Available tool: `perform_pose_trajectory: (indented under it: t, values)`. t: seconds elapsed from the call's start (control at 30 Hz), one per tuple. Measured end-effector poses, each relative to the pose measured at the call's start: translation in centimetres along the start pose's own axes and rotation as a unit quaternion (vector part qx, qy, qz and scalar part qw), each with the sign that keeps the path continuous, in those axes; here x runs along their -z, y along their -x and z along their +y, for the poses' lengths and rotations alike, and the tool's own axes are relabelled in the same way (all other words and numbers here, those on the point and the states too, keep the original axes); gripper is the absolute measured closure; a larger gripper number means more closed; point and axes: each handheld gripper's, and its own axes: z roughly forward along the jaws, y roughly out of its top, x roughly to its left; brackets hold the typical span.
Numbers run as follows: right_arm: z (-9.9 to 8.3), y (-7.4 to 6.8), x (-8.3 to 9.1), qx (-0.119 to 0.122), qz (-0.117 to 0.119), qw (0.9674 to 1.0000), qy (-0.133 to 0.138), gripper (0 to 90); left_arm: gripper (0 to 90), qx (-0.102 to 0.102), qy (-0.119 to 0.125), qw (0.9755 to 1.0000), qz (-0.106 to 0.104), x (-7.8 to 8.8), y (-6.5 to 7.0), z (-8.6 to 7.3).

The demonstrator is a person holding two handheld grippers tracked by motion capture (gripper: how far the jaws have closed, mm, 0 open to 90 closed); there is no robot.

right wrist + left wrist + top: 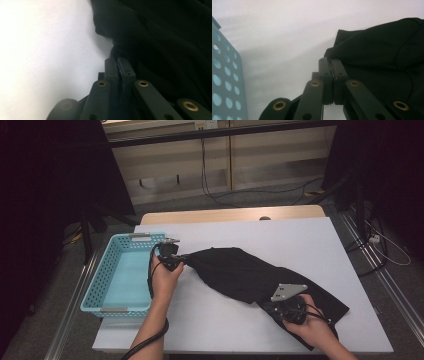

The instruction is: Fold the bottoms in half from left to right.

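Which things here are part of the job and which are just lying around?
In the job:
black garment
left hand-held gripper, shut on its left end
right hand-held gripper, shut on its near edge
blue basket, empty beside it, the likely place for it

Lying about:
cables on the floor behind the table

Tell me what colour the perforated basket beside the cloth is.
The basket is light turquoise blue, clearest in the high view.

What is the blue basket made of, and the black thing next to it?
The basket looks like plastic: smooth, light blue, stiff walls punched with rows of round holes. The black cloth seems a soft, matte fabric, since it folds and wrinkles; which fibre is unclear.
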Motion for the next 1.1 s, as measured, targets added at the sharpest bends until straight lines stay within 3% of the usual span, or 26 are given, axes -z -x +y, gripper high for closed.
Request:
perform_pose_trajectory:
  t: [0.1, 0.2, 0.4, 0.5, 0.53, 0.67, 0.8, 1.0, 1.1]
  values:
    - [-0.3, 0.6, 1.1, -0.015, 0.036, 0.9992, 0.006, 90.0, 88.7, 0.001, 0.005, 1.0, 0.003, 0.3, -0.1, 0.2]
    - [-0.9, 0.7, 2.5, -0.024, 0.056, 0.998, 0.017, 90.0, 88.7, 0.01, 0.006, 0.9999, 0.011, 0.5, -0.6, 0.2]
    - [-1.7, 1.5, 3.0, -0.028, 0.055, 0.998, 0.008, 90.0, 87.6, 0.011, 0.009, 0.9998, 0.016, 0.0, -0.8, -0.3]
    - [-1.7, 1.4, 2.9, -0.031, 0.055, 0.9979, 0.015, 88.6, 80.6, 0.0, 0.007, 0.9998, 0.017, -0.1, -0.7, -0.3]
    - [-1.7, 1.3, 2.8, -0.03, 0.055, 0.9979, 0.017, 85.8, 76.2, 0.013, 0.0, 0.9999, 0.008, -0.2, -0.6, -0.4]
    - [-1.0, 0.6, 2.3, -0.023, 0.045, 0.998, 0.037, 67.0, 53.3, 0.019, -0.004, 0.9998, 0.0, 0.1, -0.4, -0.8]
    - [0.0, -0.2, 1.8, -0.014, 0.039, 0.998, 0.048, 61.7, 37.9, 0.013, 0.001, 0.9999, -0.008, 0.6, 0.2, -1.4]
    - [0.6, -0.9, 0.5, 0.001, 0.038, 0.9986, 0.035, 60.3, 28.8, 0.008, 0.0, 0.9999, -0.015, 1.0, 1.0, -2.4]
    - [0.9, -0.6, -0.7, 0.0, 0.019, 0.9997, 0.018, 59.8, 27.8, 0.007, 0.002, 0.9997, -0.023, 1.2, 1.6, -3.3]
